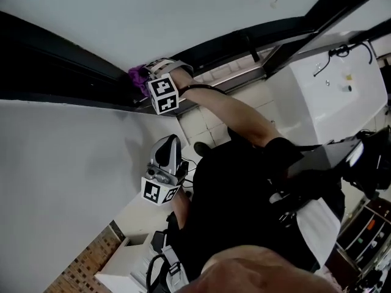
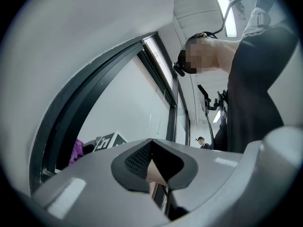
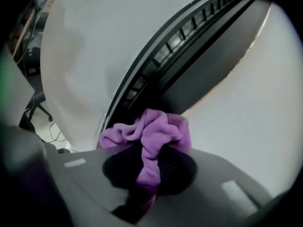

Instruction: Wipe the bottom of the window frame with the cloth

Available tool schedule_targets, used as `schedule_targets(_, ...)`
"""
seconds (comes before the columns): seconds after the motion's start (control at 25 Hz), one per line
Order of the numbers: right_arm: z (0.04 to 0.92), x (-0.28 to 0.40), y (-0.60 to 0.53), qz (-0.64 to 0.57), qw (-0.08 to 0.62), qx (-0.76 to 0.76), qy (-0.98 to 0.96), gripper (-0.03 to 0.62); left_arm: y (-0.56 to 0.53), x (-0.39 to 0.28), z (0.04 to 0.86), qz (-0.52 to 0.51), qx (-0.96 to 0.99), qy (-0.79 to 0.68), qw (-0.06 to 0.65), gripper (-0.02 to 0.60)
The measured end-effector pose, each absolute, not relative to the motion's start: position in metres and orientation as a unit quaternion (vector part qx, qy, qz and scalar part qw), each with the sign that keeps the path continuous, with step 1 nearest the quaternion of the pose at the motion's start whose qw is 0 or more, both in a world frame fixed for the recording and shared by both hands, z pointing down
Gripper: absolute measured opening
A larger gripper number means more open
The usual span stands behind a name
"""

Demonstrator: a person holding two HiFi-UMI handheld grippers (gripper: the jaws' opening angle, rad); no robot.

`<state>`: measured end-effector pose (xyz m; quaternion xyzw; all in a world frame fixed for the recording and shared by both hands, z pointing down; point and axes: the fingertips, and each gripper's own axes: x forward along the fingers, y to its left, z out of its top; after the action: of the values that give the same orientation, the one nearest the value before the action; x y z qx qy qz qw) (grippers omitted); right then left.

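Note:
My right gripper (image 1: 146, 83) is shut on a purple cloth (image 3: 150, 135), which bunches out past the jaws. In the head view the cloth (image 1: 138, 78) presses against the dark bottom rail of the window frame (image 1: 73, 78). The right gripper view shows that rail (image 3: 184, 65) running just beyond the cloth. My left gripper (image 1: 166, 157) hangs lower, away from the window, near the person's body; its jaws are shut with nothing between them. In the left gripper view the window frame (image 2: 71, 112) curves past on the left, with a bit of the purple cloth (image 2: 75, 150) low beside it.
A pale wall (image 1: 55, 176) lies below the window frame. A white cabinet (image 1: 342, 96) stands at the right. Tiled floor (image 1: 201, 127) shows under the person's arm. Another person (image 2: 202, 142) stands far off down the room.

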<state>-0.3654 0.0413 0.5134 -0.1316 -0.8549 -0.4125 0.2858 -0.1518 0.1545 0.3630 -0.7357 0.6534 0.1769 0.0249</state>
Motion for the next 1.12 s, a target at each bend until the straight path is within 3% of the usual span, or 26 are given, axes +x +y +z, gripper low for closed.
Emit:
schedule_targets(0.16,0.511,-0.294,-0.056,-0.405,0.426,-0.033,-0.808,0.058,0.142,-0.148,0.359,0.173,-0.741,0.648,0.027,0.0)
schedule_targets(0.24,0.496,-0.295,-0.056,-0.38,0.405,-0.034,-0.831,0.058,0.136,-0.152,0.36,0.178,-0.743,0.645,0.017,0.0)
schedule_targets(0.36,0.504,-0.347,0.006,-0.393,0.31,-0.103,-0.86,0.058,0.131,-0.154,0.365,0.179,-0.747,0.64,0.011,0.0)
schedule_targets(0.44,0.519,-0.352,0.012,-0.398,0.302,-0.11,-0.859,0.058,0.129,-0.147,0.367,0.176,-0.753,0.634,0.016,0.0)
schedule_targets(0.56,0.527,-0.296,-0.052,-0.377,0.363,-0.052,-0.85,0.058,0.123,-0.138,0.365,0.166,-0.756,0.633,0.021,0.0)
schedule_targets(0.76,0.535,-0.18,-0.187,-0.376,0.524,0.079,-0.76,0.058,0.123,-0.146,0.372,0.169,-0.753,0.635,0.014,0.0)
schedule_targets(0.84,0.536,-0.178,-0.191,-0.395,0.543,0.066,-0.738,0.058,0.119,-0.145,0.375,0.171,-0.757,0.631,0.015,0.0)
schedule_targets(1.0,0.538,-0.196,-0.176,-0.472,0.514,0.046,-0.715,0.058,0.114,-0.139,0.369,0.17,-0.761,0.626,0.023,0.0)
schedule_targets(1.12,0.532,-0.176,-0.185,-0.443,0.546,0.048,-0.71,0.057,0.116,-0.141,0.371,0.17,-0.761,0.625,0.024,0.0)
